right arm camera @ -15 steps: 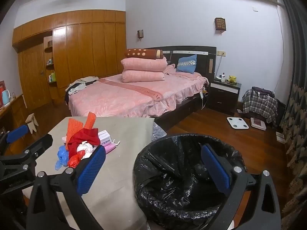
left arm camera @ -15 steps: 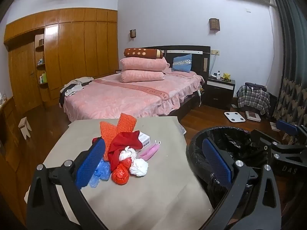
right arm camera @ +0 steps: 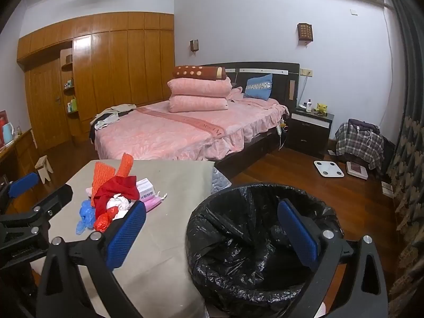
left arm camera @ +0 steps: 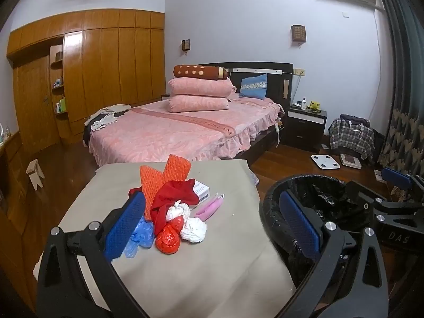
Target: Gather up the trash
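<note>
A heap of trash (left arm camera: 172, 206) lies on a grey-covered table (left arm camera: 206, 273): orange foam netting (left arm camera: 164, 177), a red cloth, a red plastic bag (left arm camera: 167, 239), white wads (left arm camera: 193, 229), blue plastic (left arm camera: 141, 235), a small white box (left arm camera: 201, 189) and a pink item (left arm camera: 208, 206). Right of the table stands a bin with a black liner (right arm camera: 254, 241). My left gripper (left arm camera: 212, 230) hovers open just short of the heap, holding nothing. My right gripper (right arm camera: 212, 233) is open above the bin's near rim, also holding nothing. The trash heap (right arm camera: 114, 198) sits left of it.
A pink bed (left arm camera: 172, 132) with stacked pillows stands behind the table. A wooden wardrobe (left arm camera: 106, 74) lines the left wall. A nightstand (left arm camera: 304, 124), a white scale (left arm camera: 324, 161), a plaid-covered chair (left arm camera: 349, 135) and a small stool (left arm camera: 35, 175) stand on the wooden floor.
Both views have drifted only slightly; the heap and the bin lie where they were, and both grippers stay open.
</note>
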Demonstrator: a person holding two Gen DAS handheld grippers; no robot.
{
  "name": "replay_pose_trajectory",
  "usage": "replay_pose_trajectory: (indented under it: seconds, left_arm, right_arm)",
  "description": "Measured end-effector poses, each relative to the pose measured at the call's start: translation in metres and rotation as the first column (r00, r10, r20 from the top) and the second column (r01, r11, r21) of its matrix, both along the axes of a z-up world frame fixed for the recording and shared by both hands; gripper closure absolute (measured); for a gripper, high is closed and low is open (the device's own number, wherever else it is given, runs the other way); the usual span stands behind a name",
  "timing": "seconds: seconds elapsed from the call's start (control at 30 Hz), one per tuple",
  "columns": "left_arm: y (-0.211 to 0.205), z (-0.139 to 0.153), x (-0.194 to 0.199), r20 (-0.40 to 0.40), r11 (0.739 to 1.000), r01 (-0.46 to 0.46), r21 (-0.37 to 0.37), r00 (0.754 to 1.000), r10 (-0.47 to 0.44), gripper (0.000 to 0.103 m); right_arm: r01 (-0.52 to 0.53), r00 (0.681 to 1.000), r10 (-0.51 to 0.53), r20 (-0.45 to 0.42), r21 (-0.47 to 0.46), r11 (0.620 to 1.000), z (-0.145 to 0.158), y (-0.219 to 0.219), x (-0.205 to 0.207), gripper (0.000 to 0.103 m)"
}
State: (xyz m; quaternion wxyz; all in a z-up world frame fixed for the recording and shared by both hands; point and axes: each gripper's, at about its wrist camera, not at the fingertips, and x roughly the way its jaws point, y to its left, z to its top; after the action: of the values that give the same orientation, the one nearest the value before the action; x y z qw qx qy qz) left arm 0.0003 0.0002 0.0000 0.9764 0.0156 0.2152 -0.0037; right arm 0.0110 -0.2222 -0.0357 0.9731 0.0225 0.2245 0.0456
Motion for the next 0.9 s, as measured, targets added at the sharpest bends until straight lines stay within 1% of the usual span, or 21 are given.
replay_pose_trajectory:
  seconds: [0.17,0.9]
  left_arm:
    - [0.0002,0.0000,0.0001,-0.002,1.000,-0.001,-0.002,1.000,0.001,0.005]
    - [0.0002,-0.0001,0.0007,-0.006,1.000,-0.002,-0.003,1.000,0.002,0.005]
  right_arm:
    - [-0.004,1.000,0.004,-0.003,-0.006,1.000,-0.0025,0.0090,-0.0001,0.006]
    - [-0.004,1.000,0.004,-0.007,-0.007,1.000,-0.0031,0.0079,0.0006,0.006]
